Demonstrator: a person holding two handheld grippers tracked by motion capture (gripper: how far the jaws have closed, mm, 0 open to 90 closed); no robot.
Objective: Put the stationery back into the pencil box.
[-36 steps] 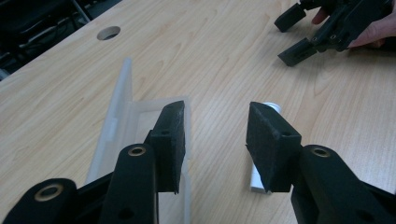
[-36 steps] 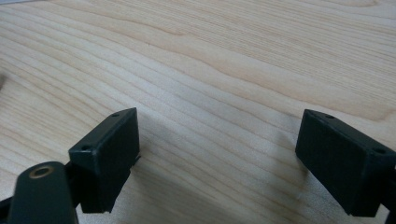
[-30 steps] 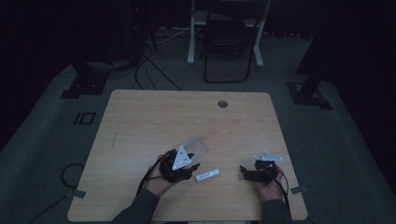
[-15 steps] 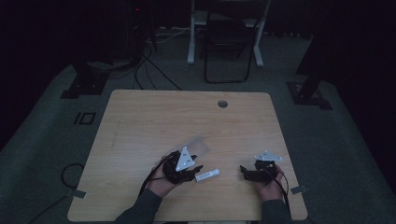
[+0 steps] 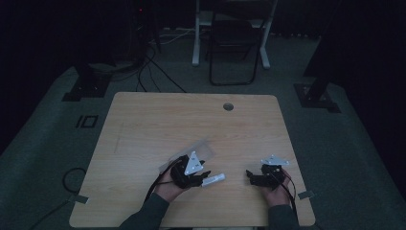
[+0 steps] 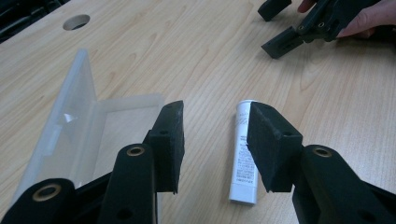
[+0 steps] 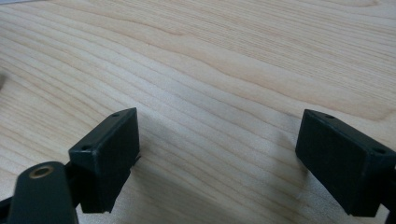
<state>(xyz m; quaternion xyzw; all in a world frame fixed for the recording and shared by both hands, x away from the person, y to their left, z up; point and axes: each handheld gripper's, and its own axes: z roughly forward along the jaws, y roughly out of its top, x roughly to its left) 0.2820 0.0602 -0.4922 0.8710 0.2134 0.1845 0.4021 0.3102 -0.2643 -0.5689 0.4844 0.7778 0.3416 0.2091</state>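
Observation:
A small white tube [image 6: 245, 154] lies flat on the wooden table [image 5: 163, 120], also seen as the tube [image 5: 214, 179] in the high view. My left gripper [image 6: 215, 116] is open just above the table, and the tube lies just ahead of its right jaw, apart from it. An open clear plastic case [image 6: 84, 121] rests to the left of the jaws; in the high view the case [image 5: 198, 146] sits behind the left gripper [image 5: 203, 175]. My right gripper [image 7: 219, 121] is open wide over bare wood, empty, at the front right [image 5: 251, 176].
A round cable hole [image 5: 228, 106] is in the table's far side. The other gripper [image 6: 303, 30], held by a hand, lies at the top right of the left gripper view. A chair [image 5: 232, 43] and cables stand on the floor beyond the table.
My left gripper has shifted a little to the right, closer to the white tube. The right gripper and the tube have stayed put.

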